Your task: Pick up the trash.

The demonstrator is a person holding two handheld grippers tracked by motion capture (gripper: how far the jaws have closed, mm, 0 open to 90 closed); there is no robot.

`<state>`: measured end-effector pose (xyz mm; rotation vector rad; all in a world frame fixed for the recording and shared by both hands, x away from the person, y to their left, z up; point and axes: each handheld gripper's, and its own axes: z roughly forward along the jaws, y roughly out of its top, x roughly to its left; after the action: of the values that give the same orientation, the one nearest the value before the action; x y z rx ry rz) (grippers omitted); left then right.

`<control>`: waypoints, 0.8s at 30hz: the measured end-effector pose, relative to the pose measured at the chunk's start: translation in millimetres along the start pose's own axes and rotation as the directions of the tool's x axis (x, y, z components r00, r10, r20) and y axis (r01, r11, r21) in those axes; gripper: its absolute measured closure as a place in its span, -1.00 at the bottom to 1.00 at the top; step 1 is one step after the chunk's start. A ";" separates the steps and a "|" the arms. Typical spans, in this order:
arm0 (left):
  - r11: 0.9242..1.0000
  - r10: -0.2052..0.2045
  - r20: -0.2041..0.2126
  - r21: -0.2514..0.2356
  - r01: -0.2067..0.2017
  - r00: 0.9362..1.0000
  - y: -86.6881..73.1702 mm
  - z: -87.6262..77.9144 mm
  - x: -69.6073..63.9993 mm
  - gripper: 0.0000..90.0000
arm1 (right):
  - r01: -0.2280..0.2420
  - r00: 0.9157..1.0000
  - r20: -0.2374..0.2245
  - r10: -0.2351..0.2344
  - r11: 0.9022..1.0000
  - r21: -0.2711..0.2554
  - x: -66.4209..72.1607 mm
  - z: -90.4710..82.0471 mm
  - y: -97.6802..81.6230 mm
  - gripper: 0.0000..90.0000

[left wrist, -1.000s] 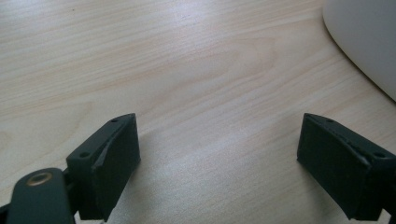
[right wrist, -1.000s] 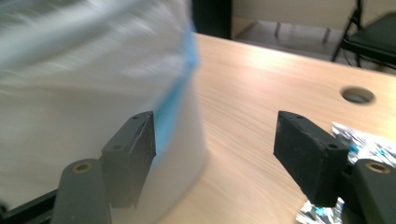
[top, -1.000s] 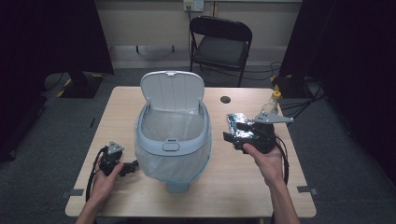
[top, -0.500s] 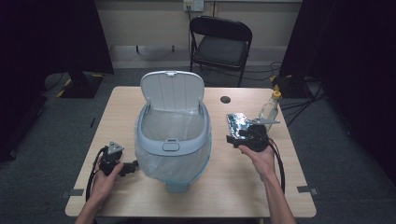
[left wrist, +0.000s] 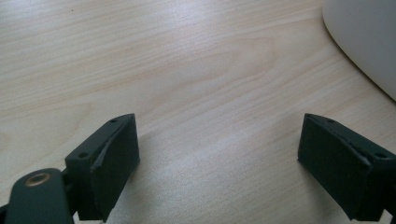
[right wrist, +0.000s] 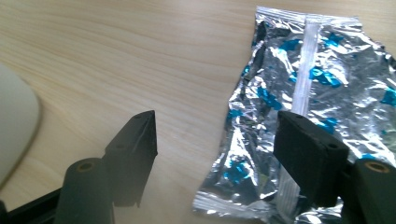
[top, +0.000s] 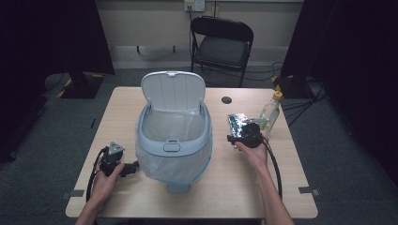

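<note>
The crinkled foil wrapper (right wrist: 308,107) lies flat on the counter (top: 234,187), between the open bin (top: 172,140) and the plastic bottle (top: 271,111). The right tool (right wrist: 219,140) hangs over its near edge, jaws spread, one jaw above the foil and the other above bare wood, nothing gripped. A good pick means straddling that edge low before squeezing. The left tool (left wrist: 219,154) rests released beside the bin, whose clear liner looks empty.
</note>
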<state>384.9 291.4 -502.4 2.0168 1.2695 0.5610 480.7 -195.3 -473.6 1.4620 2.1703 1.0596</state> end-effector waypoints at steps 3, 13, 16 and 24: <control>1.000 0.003 0.001 0.001 -0.003 1.000 0.2 0.2 0.5 -0.74 | 0.011 1.000 0.022 -0.012 1.000 0.020 -4.6 5.4 -1.3 -0.38; 1.000 0.003 0.012 0.001 -0.003 1.000 0.9 1.5 1.1 -0.77 | 0.023 0.998 0.061 -0.026 0.999 0.045 -9.0 16.2 -6.0 -0.28; 1.000 0.005 0.012 0.003 -0.005 1.000 1.0 1.4 1.3 -0.77 | 0.083 0.990 0.113 -0.090 0.995 0.064 -4.7 17.3 -5.6 -0.13; 1.000 0.008 0.010 0.004 -0.008 1.000 1.0 1.3 1.4 -0.77 | 0.067 0.987 0.142 -0.075 0.996 0.062 -6.3 15.8 -5.1 0.13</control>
<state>387.0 292.0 -502.5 2.0268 1.2584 0.5519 489.8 -195.5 -488.8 1.4269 2.1492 0.8474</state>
